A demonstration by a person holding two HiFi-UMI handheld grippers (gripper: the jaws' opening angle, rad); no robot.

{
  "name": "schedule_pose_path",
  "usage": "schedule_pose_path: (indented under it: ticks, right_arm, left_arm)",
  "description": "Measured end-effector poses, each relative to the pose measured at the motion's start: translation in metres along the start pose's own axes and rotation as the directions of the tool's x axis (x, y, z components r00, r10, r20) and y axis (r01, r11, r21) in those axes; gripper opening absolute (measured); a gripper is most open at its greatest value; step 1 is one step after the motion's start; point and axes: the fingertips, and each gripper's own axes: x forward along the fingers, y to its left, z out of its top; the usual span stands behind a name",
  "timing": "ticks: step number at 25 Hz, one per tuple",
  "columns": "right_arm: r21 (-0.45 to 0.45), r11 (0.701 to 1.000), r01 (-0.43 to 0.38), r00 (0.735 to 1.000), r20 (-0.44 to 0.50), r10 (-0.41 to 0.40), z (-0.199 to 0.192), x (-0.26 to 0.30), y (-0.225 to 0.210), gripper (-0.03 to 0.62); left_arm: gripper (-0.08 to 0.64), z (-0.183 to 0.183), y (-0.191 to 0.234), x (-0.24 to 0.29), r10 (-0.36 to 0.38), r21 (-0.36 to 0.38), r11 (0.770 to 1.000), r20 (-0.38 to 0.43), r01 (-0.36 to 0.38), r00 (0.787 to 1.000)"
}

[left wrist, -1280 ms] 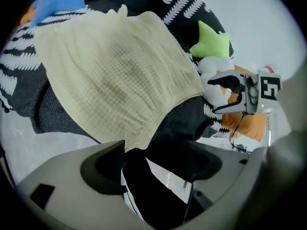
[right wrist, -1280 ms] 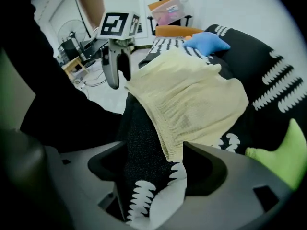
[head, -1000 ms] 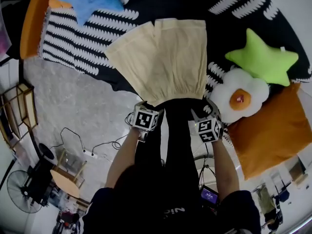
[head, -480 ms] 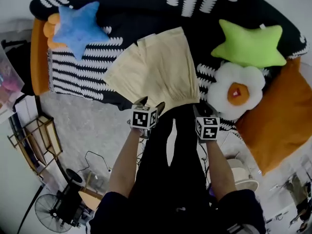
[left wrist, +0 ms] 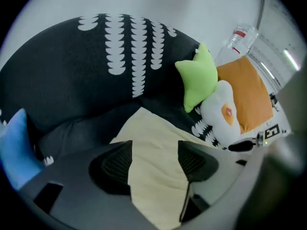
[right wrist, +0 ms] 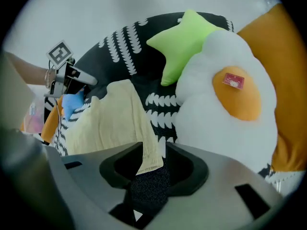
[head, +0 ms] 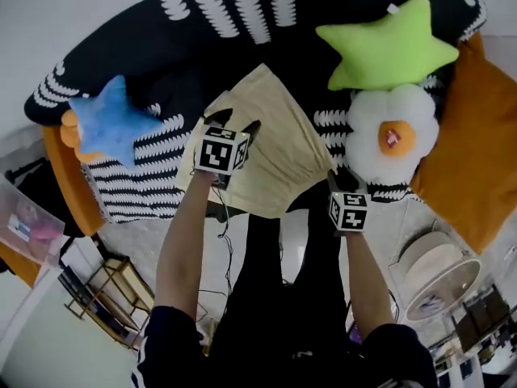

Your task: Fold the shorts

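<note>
Head view: the left tool (head: 233,121) has left the waistband and gone up over the shorts' (head: 279,148) left half, toward 11 o'clock from where it hovered half a second ago. Its jaws are released, spread wide above the cloth and gripping nothing. The right tool (head: 338,183) has stayed at the waistband's 5 o'clock corner. That corner hangs between its jaws, but a gap shows beside it, so the tool looks released rather than clenched. The shorts lie flat on the dark worktop (head: 202,55), waistband toward 6 o'clock and legs toward 12. No fold is made yet. The left tool's move suggests a side-to-side fold is being set up.
</note>
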Motion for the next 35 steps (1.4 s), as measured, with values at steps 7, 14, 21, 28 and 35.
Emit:
schedule_pose_path:
  ticks: [7, 14, 21, 28, 35]
  right_arm:
    - [0.058, 0.997, 0.044, 0.997, 0.061, -0.047, 0.004, 0.012, -0.006, 0.15]
    - [0.072, 0.997, 0.013, 0.999, 0.047, -0.016, 0.008, 0.018, -0.012, 0.135]
    - [0.133, 0.99, 0.049, 0.996, 0.071, -0.059, -0.007, 0.019, -0.012, 0.137]
    - [0.073, 0.997, 0.023, 1.0, 0.001, -0.023, -0.006, 0.023, -0.014, 0.113]
    - [0.057, 0.998, -0.041, 0.996, -0.071, 0.045, -0.001, 0.013, -0.016, 0.043]
  left_arm:
    - [0.242, 0.075, 0.035, 0.051, -0.042, 0.259, 0.964, -0.097, 0.066, 0.994]
    - [0.195, 0.099, 0.032, 0.102, -0.057, 0.471, 0.864, -0.257, 0.177, 0.965]
    - [0.163, 0.098, 0.038, 0.131, -0.019, 0.498, 0.84, -0.37, 0.215, 0.929]
    - [0.048, 0.104, 0.029, 0.137, 0.044, 0.667, 0.726, -0.285, 0.165, 0.958]
    - [0.021, 0.134, 0.009, 0.106, -0.108, 0.608, 0.776, -0.138, 0.17, 0.984]
